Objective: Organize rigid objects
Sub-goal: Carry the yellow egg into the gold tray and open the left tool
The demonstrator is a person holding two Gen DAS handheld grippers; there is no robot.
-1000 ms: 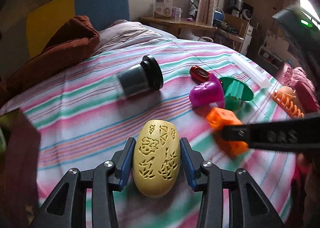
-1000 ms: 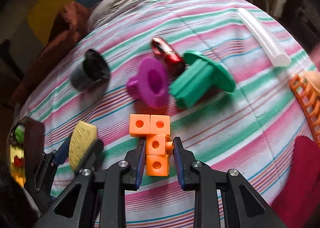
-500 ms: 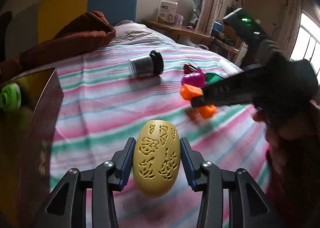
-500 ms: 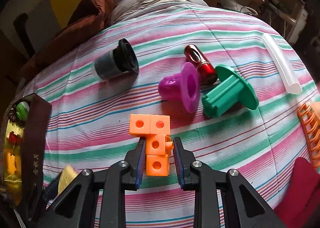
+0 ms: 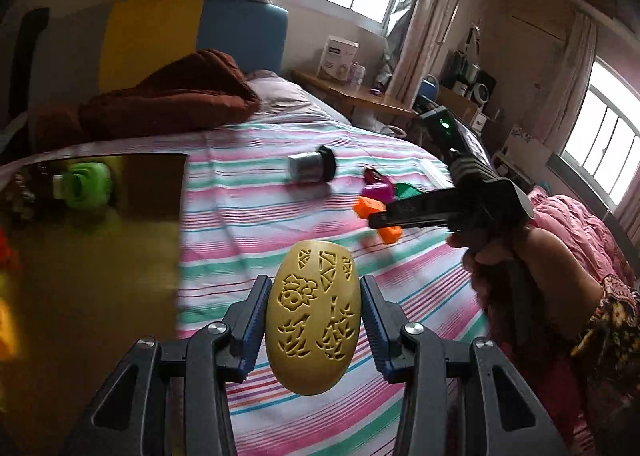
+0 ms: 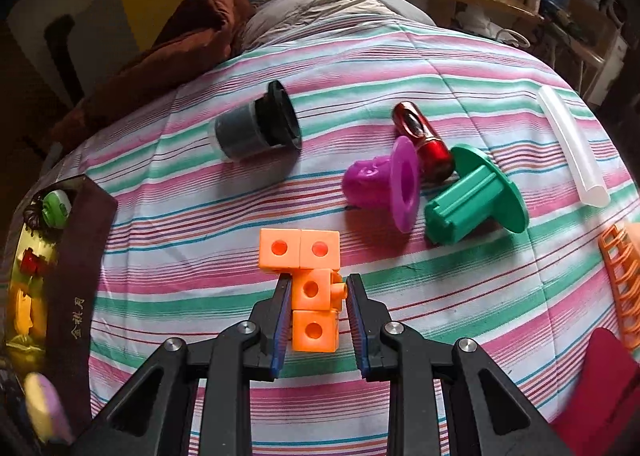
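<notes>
Your left gripper (image 5: pixel 314 320) clamps the yellow egg (image 5: pixel 313 314) beside the box (image 5: pixel 154 184), ready to drop; your right gripper (image 6: pixel 316 310) pinches the orange blocks (image 6: pixel 310 284)

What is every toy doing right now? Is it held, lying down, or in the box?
yellow egg: held in the left gripper, off the bed
orange cube piece: held in the right gripper
black-lidded jar: lying on its side
purple piece: lying tipped over
green flanged piece: lying tipped over
red tube: lying flat
clear tube: lying flat
box: open, toys inside
</notes>
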